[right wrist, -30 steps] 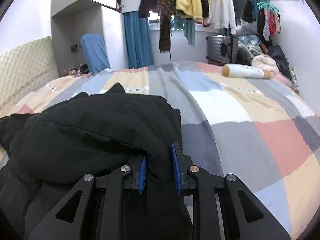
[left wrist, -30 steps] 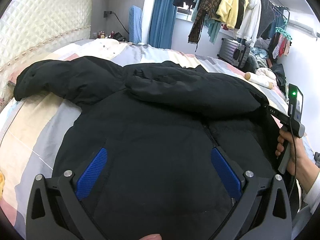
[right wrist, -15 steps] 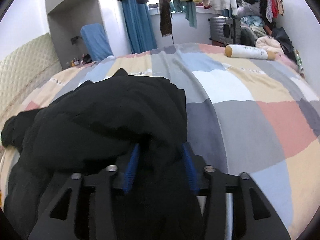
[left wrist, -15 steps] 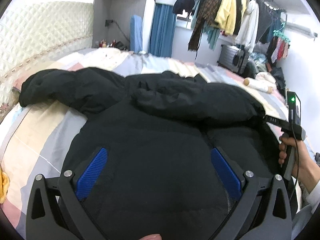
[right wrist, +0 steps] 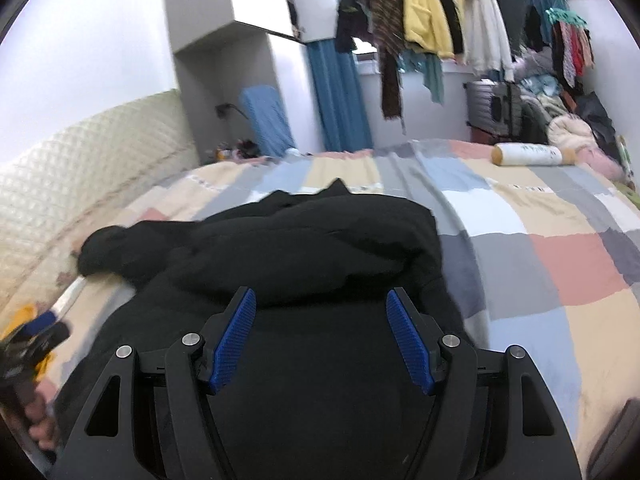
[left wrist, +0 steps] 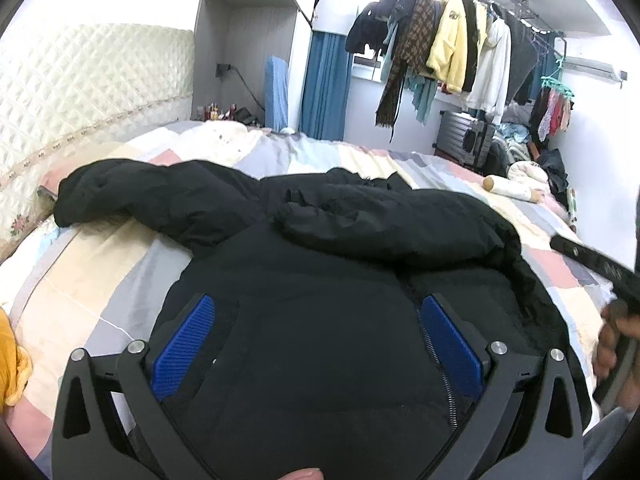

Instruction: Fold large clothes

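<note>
Black padded jacket [left wrist: 320, 280] spread on the patchwork bedspread [left wrist: 100, 272], filling the space straight ahead of and beneath both grippers. One sleeve folded across the chest, lying crosswise just beyond the left gripper's tips; the other sleeve [left wrist: 132, 196] stretched out far to that gripper's left, toward the quilted headboard [left wrist: 80, 92]. Zip line running up just inside the left gripper's right-hand blue pad.

Left gripper [left wrist: 316, 332]: released, jaws spread wide, blue pads apart over the jacket front, nothing pinched between them. Yellow cloth [left wrist: 12, 364] at the bed edge, well off to its left. Right hand [left wrist: 616, 344] and the dark body of the other tool visible at its far right, beside the jacket's edge.

Right gripper [right wrist: 320, 332]: jaws opening, pads clear of the fabric, jacket lying below and ahead but not clamped. Folded sleeve bulging just past its fingertips. Bare bedspread squares in grey, pink, cream and blue off to its right. Pale cylindrical bolster [right wrist: 532, 155] far ahead and to the right, near the bed's far edge. Left hand on its tool, blurred, at the lower left margin of this view.

Rail of hanging clothes [left wrist: 452, 40], blue curtain [left wrist: 326, 88] and grey suitcase [left wrist: 464, 140] well beyond the bed, ahead of both grippers.
</note>
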